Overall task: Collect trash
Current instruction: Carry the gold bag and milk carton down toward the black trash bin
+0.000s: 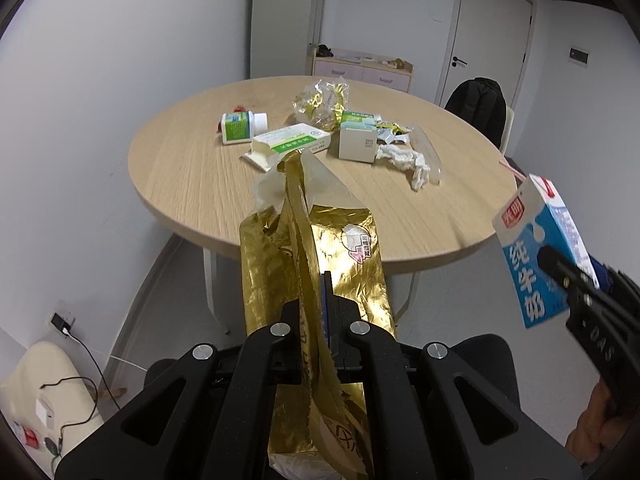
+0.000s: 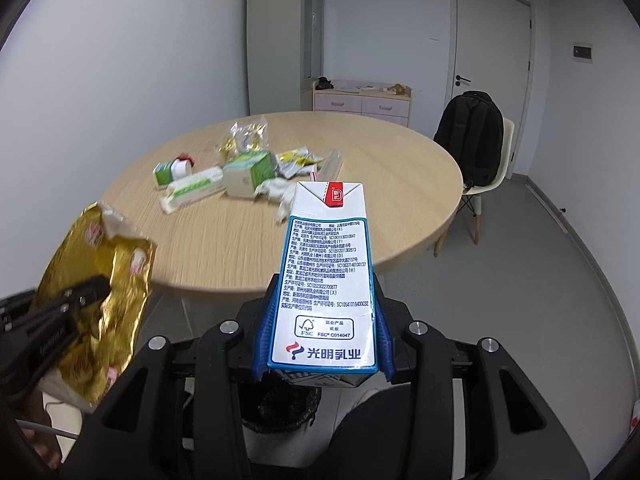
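Left claw (image 1: pixel 316 312) clenched on gold wrapper (image 1: pixel 344 264), right claw (image 2: pixel 322 320) gripping milk carton (image 2: pixel 326 280), both off the table edge (image 2: pixel 304 276).

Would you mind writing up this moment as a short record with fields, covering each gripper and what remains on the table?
left gripper: shut on gold foil bag
right gripper: shut on milk carton, which has a straw
table: round, wooden
left on table: white bottle, long box, crumpled tissue, more wrappers
below right gripper: dark bin, partly hidden
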The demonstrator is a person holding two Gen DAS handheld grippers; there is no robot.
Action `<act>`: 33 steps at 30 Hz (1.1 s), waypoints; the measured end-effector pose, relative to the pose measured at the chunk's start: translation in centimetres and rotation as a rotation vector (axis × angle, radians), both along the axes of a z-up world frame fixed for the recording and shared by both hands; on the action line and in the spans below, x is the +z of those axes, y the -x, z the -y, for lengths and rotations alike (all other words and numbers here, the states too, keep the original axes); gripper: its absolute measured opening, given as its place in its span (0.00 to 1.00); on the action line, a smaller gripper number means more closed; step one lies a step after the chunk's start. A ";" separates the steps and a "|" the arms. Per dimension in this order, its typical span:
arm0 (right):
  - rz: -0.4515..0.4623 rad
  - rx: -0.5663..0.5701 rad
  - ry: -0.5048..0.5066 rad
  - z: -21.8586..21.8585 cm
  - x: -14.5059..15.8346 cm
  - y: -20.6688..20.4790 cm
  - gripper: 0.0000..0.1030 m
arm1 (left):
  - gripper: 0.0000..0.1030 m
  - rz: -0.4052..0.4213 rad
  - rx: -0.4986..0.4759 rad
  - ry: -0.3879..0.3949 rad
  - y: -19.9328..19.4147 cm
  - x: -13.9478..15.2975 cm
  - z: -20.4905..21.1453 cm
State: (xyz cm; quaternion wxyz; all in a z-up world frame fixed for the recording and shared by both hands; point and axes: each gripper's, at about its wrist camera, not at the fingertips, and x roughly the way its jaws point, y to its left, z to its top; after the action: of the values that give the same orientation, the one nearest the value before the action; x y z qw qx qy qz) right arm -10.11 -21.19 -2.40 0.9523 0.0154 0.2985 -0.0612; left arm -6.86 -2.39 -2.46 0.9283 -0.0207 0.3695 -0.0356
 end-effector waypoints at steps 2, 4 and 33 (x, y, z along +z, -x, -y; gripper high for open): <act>-0.007 0.007 -0.002 -0.4 -0.5 0.7 0.38 | 0.00 0.000 0.000 -0.006 0.6 -0.5 0.0; -0.015 0.011 0.005 -0.9 -1.1 1.4 0.38 | 0.00 -0.005 -0.001 -0.004 0.9 -0.9 -0.2; -0.190 0.055 0.014 -4.8 -13.6 -1.3 0.38 | 0.01 -0.125 -0.006 0.027 -0.3 -12.9 -1.5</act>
State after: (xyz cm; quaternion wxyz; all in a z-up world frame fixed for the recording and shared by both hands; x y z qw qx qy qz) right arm -8.85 -16.43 -15.97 0.9212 -0.0056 0.3871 -0.0382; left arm -6.53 -0.84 -15.33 0.9030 -0.0341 0.4263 -0.0419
